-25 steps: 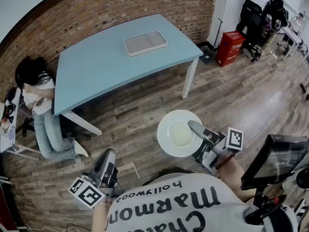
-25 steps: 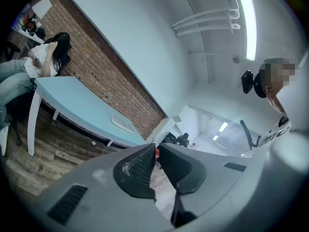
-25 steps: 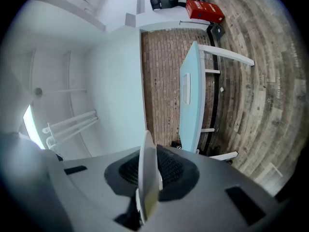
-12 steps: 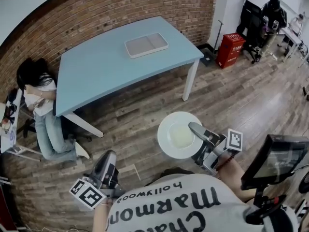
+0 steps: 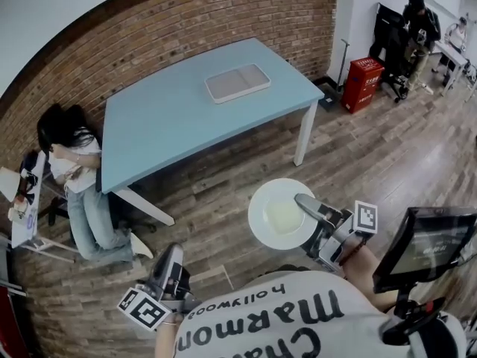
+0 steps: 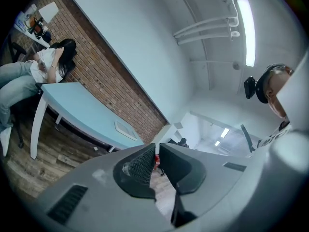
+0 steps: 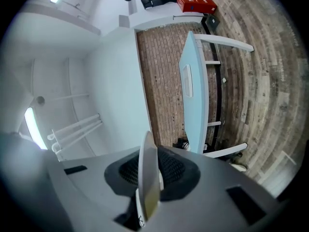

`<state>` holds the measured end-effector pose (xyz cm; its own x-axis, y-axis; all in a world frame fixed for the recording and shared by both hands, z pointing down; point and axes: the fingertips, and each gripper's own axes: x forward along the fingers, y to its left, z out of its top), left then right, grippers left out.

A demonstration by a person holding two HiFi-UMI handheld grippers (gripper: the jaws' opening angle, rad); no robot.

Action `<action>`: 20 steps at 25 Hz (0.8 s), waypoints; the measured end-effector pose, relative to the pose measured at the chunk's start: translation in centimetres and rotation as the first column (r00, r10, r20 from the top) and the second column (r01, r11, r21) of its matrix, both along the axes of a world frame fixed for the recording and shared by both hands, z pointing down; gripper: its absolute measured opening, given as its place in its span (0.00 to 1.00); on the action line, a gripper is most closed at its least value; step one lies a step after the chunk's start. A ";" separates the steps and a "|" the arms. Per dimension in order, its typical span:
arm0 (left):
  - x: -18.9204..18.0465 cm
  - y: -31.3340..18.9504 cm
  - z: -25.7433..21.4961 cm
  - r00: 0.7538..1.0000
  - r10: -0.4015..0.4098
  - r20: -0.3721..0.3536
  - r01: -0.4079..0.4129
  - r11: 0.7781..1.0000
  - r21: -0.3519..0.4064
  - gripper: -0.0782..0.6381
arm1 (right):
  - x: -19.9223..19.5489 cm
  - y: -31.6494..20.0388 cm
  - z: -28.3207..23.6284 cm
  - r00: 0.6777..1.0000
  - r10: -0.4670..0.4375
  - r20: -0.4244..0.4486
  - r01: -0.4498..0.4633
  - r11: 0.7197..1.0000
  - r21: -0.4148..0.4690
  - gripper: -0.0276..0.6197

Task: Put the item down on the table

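Two grippers show at the bottom of the head view, one in each of your hands, and only one is loaded. Your right gripper (image 5: 300, 198) is clamped on the rim of the white plate (image 5: 270, 206) — in the right gripper view the plate stands edge-on between the two dark pads, and both press on it. You are carrying the plate roughly flat over the wooden floor (image 5: 373, 162), just in front of your chest and well apart from the light blue table (image 5: 171, 125), so it is not yet set down. Your left gripper (image 5: 173, 252) sits at the lower left, near your shirt. Its jaws are drawn together to a thin slit with nothing in it — the left gripper view shows only the room through the gap. On the table lies a pale two-part tray (image 5: 238, 83), toward the side nearer the brick wall (image 5: 186, 28). A person (image 5: 74, 170) sits by the table's left end, and a red box (image 5: 362, 80) stands on the floor past its right end.
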<state>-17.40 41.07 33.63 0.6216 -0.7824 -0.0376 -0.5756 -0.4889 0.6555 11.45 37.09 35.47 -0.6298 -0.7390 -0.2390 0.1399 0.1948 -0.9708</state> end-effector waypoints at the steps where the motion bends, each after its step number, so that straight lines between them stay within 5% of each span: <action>1: -0.5 -0.2 0.3 1.000 -0.003 -0.003 0.003 1.000 0.010 0.15 | -0.6 -0.2 0.1 1.000 -0.002 -0.003 0.002 1.000 0.010 0.10; 8: -2.3 0.6 1.4 1.000 0.023 0.011 -0.024 0.996 0.090 0.15 | -1.8 -0.4 0.2 0.998 0.057 -0.026 -0.057 0.998 0.014 0.10; 13: -3.3 -1.1 4.2 1.000 0.006 0.031 -0.005 1.000 -0.011 0.15 | -0.5 -1.4 1.2 0.993 0.100 -0.062 -0.100 0.995 0.006 0.10; 20: -2.8 -6.2 3.9 1.000 -0.017 -0.007 0.017 0.999 -0.039 0.15 | -1.3 -8.6 -0.1 0.998 0.062 -0.033 -0.062 0.998 0.016 0.10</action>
